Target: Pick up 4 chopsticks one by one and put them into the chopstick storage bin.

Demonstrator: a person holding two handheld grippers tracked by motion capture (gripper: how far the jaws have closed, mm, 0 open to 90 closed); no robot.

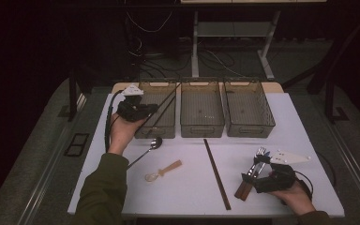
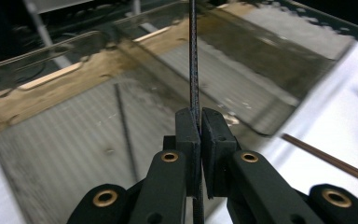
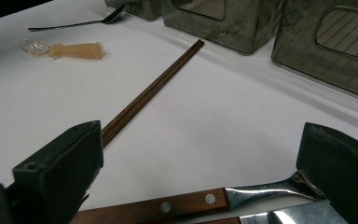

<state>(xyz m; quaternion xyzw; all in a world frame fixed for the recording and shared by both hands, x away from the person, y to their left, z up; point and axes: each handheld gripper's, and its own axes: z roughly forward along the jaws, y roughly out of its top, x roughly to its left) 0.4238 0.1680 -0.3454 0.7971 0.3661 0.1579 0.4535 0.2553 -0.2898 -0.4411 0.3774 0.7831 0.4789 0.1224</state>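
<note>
No brand, label or writing can be read on anything here.

The left gripper (image 2: 200, 123) has its jaws pressed together on a thin black chopstick (image 2: 194, 60). In the left gripper view the stick runs straight up between the pads and out past them over the left bin (image 1: 158, 111), with its lower end passing down behind the jaws. A 2nd black chopstick (image 2: 125, 130) lies on the ribbed floor of that bin. In the high view the gripper hangs at the bin's near left corner, with 2 dark sticks slanting across the bin.

The right gripper (image 3: 200, 163) stands wide open and holds nothing. Between its jaws, on the white table (image 1: 187, 183), lie 2 wooden-handled pieces: a fork (image 3: 205, 200) and, nearer the camera, a knife (image 3: 284, 217).

A pair of brown chopsticks (image 1: 216, 173) lies on the table left of the right gripper, well apart from it. A metal spoon (image 1: 145, 151) and a small clear spoon (image 1: 163, 171) with a tan handle lie nearer the left forearm. The middle bin (image 1: 202, 108) and right bin (image 1: 248, 108) stand beside the left one.
</note>
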